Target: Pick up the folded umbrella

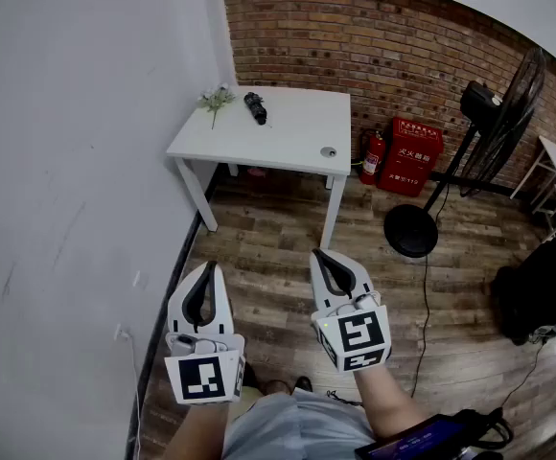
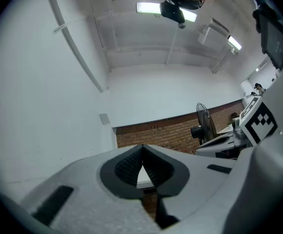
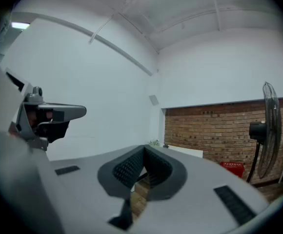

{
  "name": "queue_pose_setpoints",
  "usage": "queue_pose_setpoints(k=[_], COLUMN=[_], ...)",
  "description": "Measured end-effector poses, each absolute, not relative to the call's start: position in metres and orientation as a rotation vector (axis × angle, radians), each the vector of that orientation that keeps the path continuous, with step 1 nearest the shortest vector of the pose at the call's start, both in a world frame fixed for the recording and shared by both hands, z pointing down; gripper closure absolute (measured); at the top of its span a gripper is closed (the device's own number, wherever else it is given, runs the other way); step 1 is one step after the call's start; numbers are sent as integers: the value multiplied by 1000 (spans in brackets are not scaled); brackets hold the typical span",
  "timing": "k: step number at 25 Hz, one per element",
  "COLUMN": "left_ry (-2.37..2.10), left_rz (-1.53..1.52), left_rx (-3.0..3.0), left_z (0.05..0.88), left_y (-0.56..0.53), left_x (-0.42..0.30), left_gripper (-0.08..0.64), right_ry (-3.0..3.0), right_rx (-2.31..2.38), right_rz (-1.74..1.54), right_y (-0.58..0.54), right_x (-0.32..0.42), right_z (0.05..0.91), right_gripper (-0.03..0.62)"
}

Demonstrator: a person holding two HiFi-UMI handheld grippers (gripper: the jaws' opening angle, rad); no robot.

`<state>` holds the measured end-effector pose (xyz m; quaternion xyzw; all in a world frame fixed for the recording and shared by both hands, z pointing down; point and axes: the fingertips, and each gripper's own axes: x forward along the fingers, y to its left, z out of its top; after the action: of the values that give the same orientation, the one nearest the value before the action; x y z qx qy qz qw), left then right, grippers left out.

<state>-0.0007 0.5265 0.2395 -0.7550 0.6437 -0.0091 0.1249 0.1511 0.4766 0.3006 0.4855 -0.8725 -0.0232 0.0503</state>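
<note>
Barely started: nothing gripped, with left gripper and right gripper both closed tip to tip and empty. Well ahead of both claws, untouched on the white table, lies the folded umbrella. Left to do: approach, open, clamp, lift. Too far and dark to tell handle end from tip; impossible to pick out in either gripper view.

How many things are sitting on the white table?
3: a green plant sprig at the far left corner, a black folded umbrella beside it, and a small grey round disc near the right front edge; none looks hidden.
</note>
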Motion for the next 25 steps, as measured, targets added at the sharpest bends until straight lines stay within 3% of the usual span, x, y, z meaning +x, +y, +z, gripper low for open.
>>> queue_pose_setpoints(k=[13, 15, 18, 25], left_ry=[1864, 1862, 1876, 1916], left_rz=[-39, -42, -42, -70], left_rx=[-2197, -2191, -2181, -2167], left_z=[242, 242, 240, 242], left_y=[522, 522, 523, 525], left_x=[1, 1, 3, 9], left_gripper=[554, 554, 554, 554], right_ry=[-2685, -2711, -2730, -2719], right_rx=[1475, 1443, 1433, 1425], right_rz=[-24, -15, -31, -41], right_y=[472, 472, 474, 474], right_x=[152, 150, 155, 169], right_z=[305, 306, 301, 299], right_gripper=[585, 302, 253, 256])
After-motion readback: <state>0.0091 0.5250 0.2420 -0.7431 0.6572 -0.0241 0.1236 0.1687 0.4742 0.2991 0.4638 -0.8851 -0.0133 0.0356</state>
